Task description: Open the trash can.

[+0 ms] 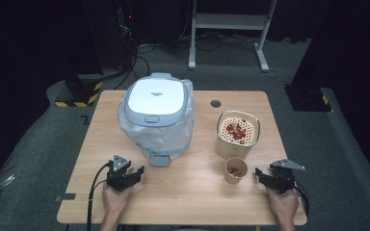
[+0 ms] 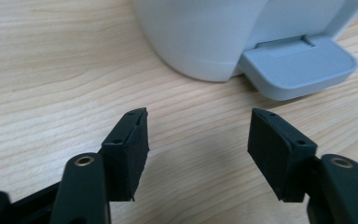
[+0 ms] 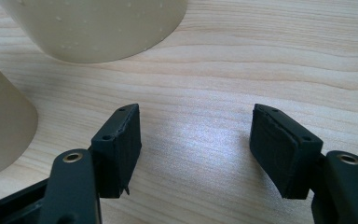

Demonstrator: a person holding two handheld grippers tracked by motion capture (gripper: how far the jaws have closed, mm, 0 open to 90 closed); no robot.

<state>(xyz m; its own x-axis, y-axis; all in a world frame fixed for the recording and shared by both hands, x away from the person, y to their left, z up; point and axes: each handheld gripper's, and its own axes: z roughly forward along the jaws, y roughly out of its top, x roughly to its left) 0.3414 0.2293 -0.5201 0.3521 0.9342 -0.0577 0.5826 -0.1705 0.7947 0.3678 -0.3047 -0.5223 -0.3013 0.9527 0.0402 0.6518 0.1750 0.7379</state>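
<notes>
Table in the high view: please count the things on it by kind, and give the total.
White bin with lid and plastic liner: 1
Beige container with perforated insert holding red pieces: 1
Small paper cup with red pieces: 1
Hand-held tongs: 2, left, right
Total: 5

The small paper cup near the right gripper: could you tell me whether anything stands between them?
Nothing visible does: bare table lies between the open right gripper and the small paper cup.

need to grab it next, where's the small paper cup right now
In the high view the small paper cup stands on the table's right half, just in front of the beige strainer tub and left of the right gripper.
</notes>
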